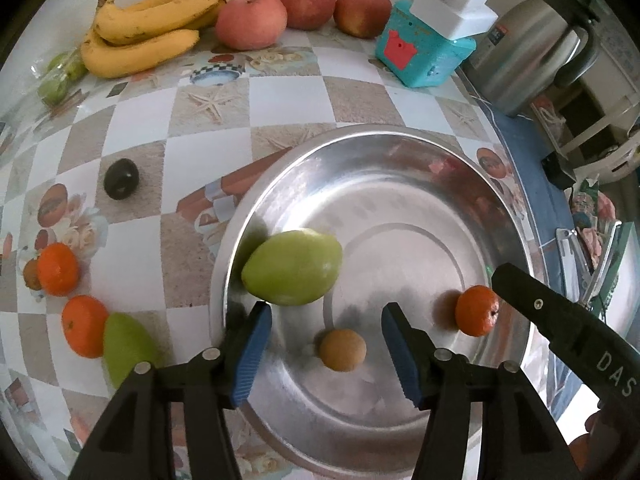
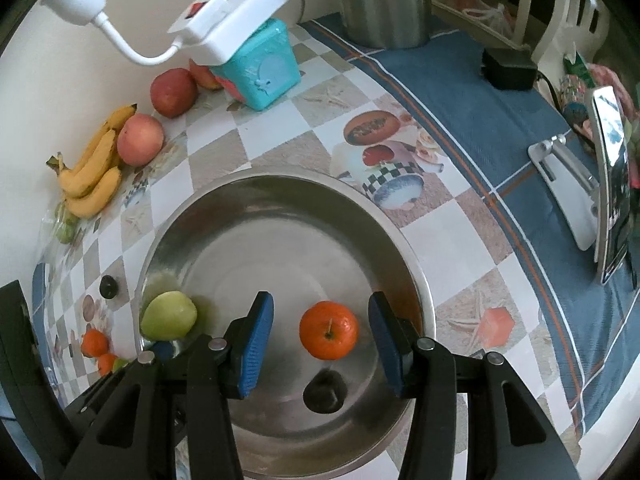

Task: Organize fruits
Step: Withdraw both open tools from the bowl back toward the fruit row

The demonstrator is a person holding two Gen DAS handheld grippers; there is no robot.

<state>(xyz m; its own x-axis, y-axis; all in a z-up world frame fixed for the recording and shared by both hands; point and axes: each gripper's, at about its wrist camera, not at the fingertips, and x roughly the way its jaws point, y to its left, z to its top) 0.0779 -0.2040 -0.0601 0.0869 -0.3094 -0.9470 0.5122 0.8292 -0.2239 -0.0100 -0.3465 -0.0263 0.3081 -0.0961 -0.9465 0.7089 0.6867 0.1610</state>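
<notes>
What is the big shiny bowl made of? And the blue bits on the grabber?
The bowl looks like polished metal, probably stainless steel: silvery, and it mirrors the fruit and light. The pads on the left gripper look like matte blue rubber or soft plastic with fine ridges for grip; which one I cannot tell.

Steel bowl holds green mango, tangerine & small brown fruit (all apart).

tablecloth: checked, printed with food pictures | teal box: near wall | white power strip: on top of box | steel kettle: beside box | black adapter: on blue border
</notes>
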